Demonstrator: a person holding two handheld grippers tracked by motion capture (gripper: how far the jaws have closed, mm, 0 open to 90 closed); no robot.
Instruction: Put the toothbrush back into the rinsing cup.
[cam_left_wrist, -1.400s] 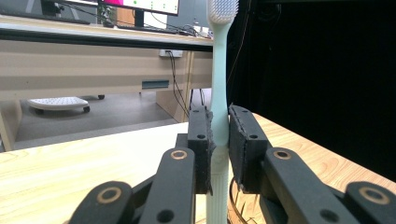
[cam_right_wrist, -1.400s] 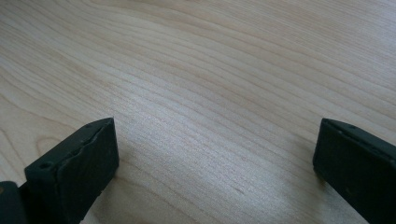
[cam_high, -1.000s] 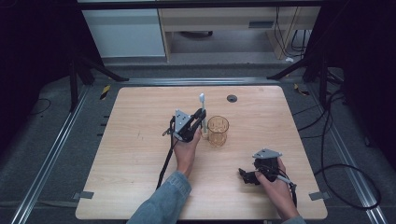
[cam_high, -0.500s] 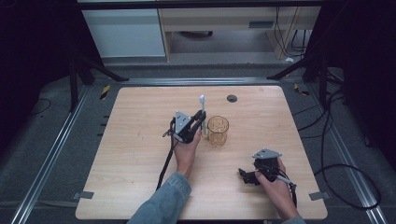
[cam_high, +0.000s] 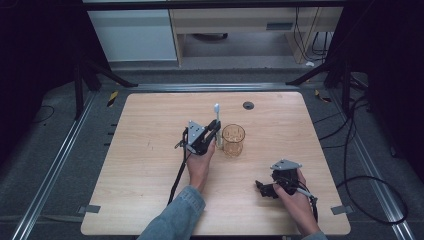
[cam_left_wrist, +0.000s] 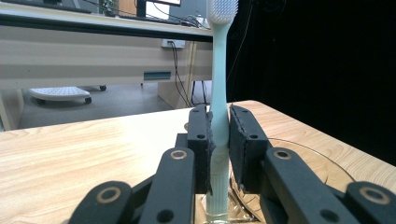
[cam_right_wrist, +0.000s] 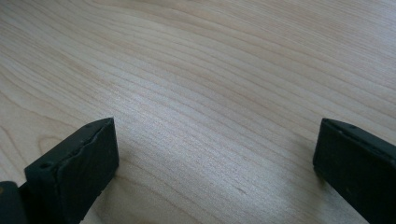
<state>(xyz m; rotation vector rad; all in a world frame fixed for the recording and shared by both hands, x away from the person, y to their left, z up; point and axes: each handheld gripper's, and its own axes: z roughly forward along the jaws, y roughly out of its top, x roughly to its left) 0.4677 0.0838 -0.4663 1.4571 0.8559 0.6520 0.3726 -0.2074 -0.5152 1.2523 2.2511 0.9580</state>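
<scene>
The left claw (cam_high: 216, 131) grips a toothbrush (cam_left_wrist: 219, 100) upright, at nine o'clock of the glass (cam_high: 233, 140). Next, I judge, it must lift over the rim and lower in. The right claw (cam_high: 263, 189) rests open at five o'clock on the tabletop (cam_high: 150, 150).

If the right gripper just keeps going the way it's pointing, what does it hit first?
Most likely the bare wooden table. The right gripper tilts down at it with jaws open and nothing between them; in the high view it points left, away from the glass.

A: What colour is the toothbrush (cam_left_wrist: 218, 84)?
B: Pale mint, with white bristles. The glass cup (cam_high: 233, 140) at three o'clock of it is amber-tinted.
A: The counter (cam_high: 150, 150)?
B: Light wood grain. Both hand-held grippers are black: left (cam_high: 214, 131), right (cam_high: 263, 188).
</scene>
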